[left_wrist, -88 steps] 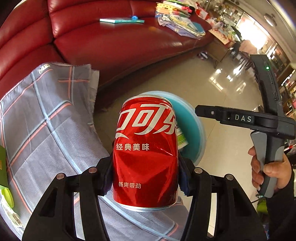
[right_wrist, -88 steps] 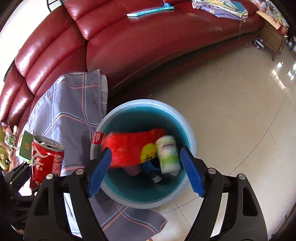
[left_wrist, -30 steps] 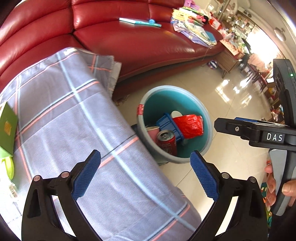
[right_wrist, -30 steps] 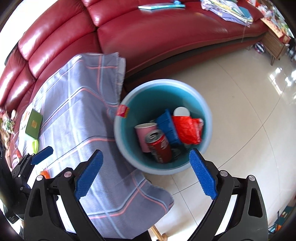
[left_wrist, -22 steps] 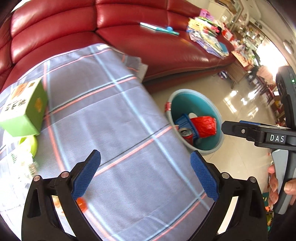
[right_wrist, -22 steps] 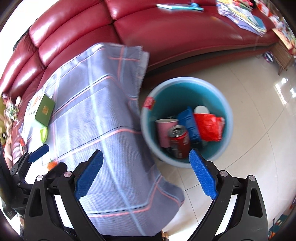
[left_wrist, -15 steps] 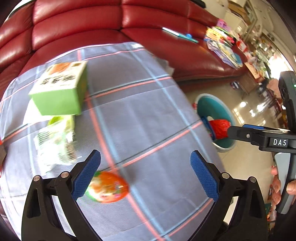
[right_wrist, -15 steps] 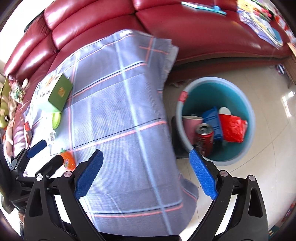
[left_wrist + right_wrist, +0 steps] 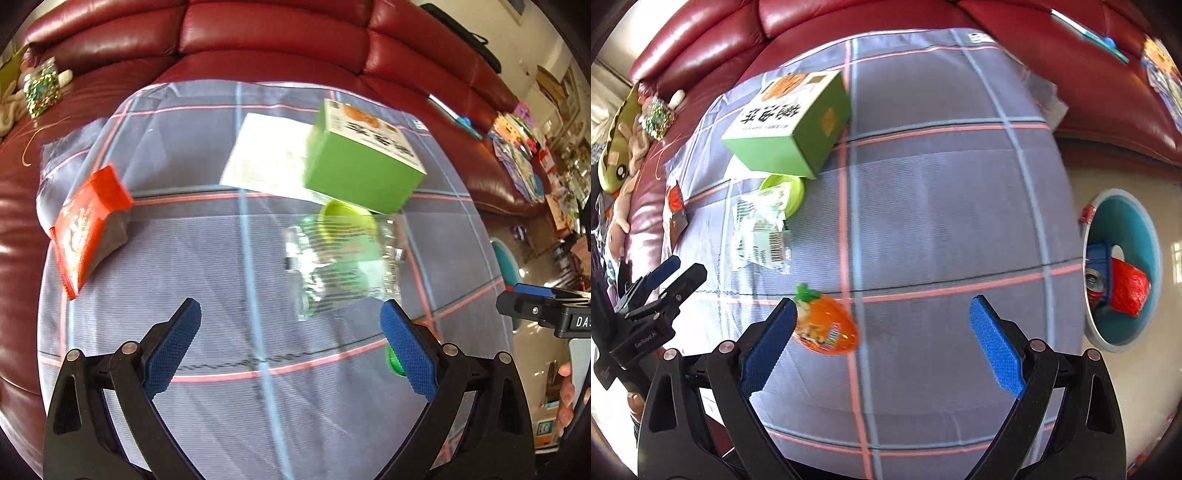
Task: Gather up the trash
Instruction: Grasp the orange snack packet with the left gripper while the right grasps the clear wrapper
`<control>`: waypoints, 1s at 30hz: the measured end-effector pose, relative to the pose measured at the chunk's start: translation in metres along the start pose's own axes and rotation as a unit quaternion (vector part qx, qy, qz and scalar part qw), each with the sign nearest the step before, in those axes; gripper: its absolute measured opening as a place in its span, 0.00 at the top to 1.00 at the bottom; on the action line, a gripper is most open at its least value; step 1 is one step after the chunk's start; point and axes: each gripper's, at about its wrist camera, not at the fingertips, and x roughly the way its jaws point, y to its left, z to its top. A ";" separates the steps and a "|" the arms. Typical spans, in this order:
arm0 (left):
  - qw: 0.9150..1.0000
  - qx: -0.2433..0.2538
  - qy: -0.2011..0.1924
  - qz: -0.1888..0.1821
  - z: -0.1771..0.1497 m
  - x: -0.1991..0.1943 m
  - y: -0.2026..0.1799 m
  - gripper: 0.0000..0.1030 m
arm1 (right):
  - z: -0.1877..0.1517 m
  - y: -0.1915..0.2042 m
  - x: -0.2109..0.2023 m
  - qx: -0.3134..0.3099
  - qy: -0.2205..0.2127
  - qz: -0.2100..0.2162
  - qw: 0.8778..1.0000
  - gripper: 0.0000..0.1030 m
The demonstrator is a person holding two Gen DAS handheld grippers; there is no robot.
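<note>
- Swinging away from the bin [image 9: 1123,269] and back over the checked cloth [image 9: 229,258], can already dropped in.
- Holding both left tongs [image 9: 291,343] and right tongs [image 9: 882,339] wide, gripping nothing.
- Hovering near the clear wrapper [image 9: 343,266], just beside the green box [image 9: 362,166].
- Risking a slip: thin, crinkly wrapper sliding out, or cloth getting pinched too.

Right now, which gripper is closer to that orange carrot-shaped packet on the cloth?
Right. The carrot-shaped packet lies just beside the right gripper's left fingertip. The left gripper hovers further along the plaid cloth, facing the clear wrapper.
</note>
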 end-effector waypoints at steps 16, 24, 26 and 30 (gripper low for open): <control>0.995 -0.069 -0.017 0.076 0.012 -0.012 0.144 0.05 | 0.041 0.097 0.074 -0.028 0.024 0.036 0.999 0.12; 0.995 -0.050 -0.004 0.087 0.026 0.014 0.150 0.05 | 0.033 0.114 0.070 -0.065 0.005 0.039 0.997 0.53; 0.995 -0.046 -0.003 0.090 0.028 0.020 0.150 0.05 | 0.030 0.117 0.064 -0.074 0.004 0.040 0.996 0.56; 0.995 -0.032 -0.012 0.091 0.031 0.027 0.149 0.10 | 0.027 0.118 0.060 -0.079 0.008 0.042 0.996 0.58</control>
